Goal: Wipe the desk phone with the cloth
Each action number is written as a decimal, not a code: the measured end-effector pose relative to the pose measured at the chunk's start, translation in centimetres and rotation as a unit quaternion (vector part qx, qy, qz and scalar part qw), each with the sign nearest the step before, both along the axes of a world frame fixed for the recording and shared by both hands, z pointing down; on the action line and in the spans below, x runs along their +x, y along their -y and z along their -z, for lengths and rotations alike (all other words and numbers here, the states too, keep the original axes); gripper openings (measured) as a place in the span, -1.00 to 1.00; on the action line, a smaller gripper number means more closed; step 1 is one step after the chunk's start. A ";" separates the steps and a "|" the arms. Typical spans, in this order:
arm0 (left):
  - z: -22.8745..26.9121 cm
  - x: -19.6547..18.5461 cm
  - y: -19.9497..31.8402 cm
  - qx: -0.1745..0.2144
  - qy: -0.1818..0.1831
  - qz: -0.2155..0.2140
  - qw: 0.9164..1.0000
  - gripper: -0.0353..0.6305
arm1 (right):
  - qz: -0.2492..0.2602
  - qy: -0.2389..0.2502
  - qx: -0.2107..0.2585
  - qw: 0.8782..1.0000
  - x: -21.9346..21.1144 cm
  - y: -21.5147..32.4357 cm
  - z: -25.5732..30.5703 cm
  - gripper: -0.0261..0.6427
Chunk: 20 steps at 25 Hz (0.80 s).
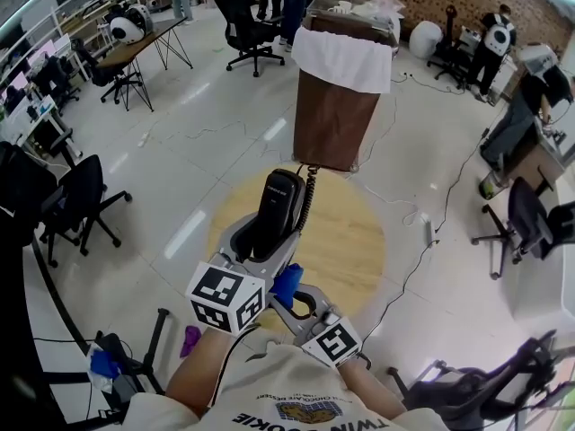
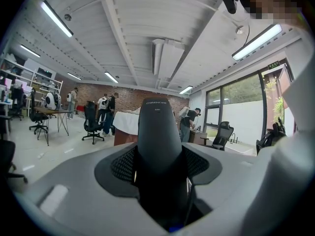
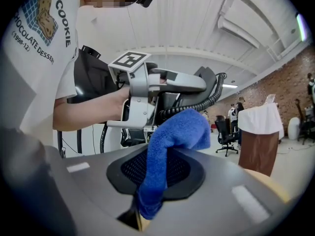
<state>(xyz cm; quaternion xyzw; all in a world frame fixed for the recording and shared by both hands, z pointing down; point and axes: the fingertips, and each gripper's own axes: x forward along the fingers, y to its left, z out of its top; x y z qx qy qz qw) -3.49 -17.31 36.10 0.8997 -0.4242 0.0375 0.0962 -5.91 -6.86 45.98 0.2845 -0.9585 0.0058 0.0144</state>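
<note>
Above the near-left edge of the round wooden table (image 1: 355,241), in the head view, the left gripper (image 1: 262,241) is clamped on a black phone handset (image 1: 278,203). The handset stands upright, with its coiled cord (image 1: 308,196) running along its right side. Nearer the person than that edge, the right gripper (image 1: 295,299) pinches a blue cloth (image 1: 286,284) just below the handset. The rest of the tabletop is bare wood. A brown bin (image 1: 337,115) draped in white stands just beyond the table's far edge. Pale floor lies open to both sides of the table, with cables trailing on its right.

In the left gripper view, the jaws are closed on the handset (image 2: 160,141), a smooth dark body with small print near its top.

In the right gripper view, the jaws hold the lower end of the cloth (image 3: 170,141). Its fluffy top folds over close under the cord (image 3: 197,104); whether they touch I cannot tell.
</note>
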 end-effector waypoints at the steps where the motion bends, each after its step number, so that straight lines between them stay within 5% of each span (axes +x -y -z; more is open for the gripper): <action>1: -0.1 -0.1 0.1 0.000 -0.001 0.001 1.000 -0.13 | 0.003 0.001 0.000 1.000 -0.2 -0.2 0.0 -0.74; 12: -0.2 -0.5 0.3 -0.002 -0.008 0.012 1.000 -0.13 | 0.012 0.004 -0.005 1.000 -0.2 -1.3 0.5 -0.74; 20: -0.7 -1.5 0.8 -0.006 -0.006 0.023 1.000 -0.13 | -0.074 0.094 -0.021 0.993 4.0 -0.3 5.4 -0.74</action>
